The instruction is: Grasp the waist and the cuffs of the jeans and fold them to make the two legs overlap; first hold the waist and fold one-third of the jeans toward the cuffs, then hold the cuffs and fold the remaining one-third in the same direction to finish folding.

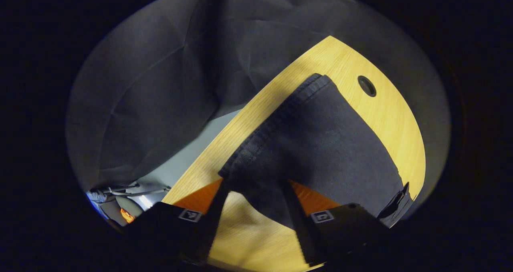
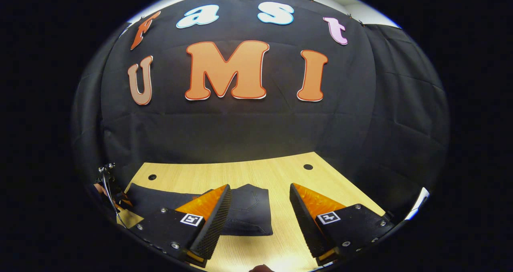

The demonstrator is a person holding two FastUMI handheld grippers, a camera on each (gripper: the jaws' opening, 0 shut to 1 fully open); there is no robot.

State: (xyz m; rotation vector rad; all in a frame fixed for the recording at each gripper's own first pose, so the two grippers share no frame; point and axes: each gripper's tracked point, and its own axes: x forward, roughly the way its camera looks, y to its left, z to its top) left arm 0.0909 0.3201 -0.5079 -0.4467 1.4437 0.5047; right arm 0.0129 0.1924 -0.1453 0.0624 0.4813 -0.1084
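Observation:
Dark jeans (image 1: 320, 152) lie on the wooden table (image 1: 384, 115), and a thick stitched hem (image 1: 260, 136) runs along their left side. My left gripper (image 1: 254, 184) hovers low over the near end of the cloth. It is open, and a flap of the fabric reaches in between its orange fingers (image 1: 316, 202). In the right gripper view the jeans (image 2: 248, 212) lie flat in a folded stack with a back pocket facing up. My right gripper (image 2: 260, 186) is open above the table (image 2: 280, 172), just right of the stack, and holds nothing.
The table has round holes (image 1: 366, 85) (image 2: 308, 166) (image 2: 152, 177) near its far edge. Beyond the table's left edge are grey floor and cables (image 1: 120, 192). Black cloth walls close in behind. Bare wood (image 2: 340, 192) lies to the right of the jeans.

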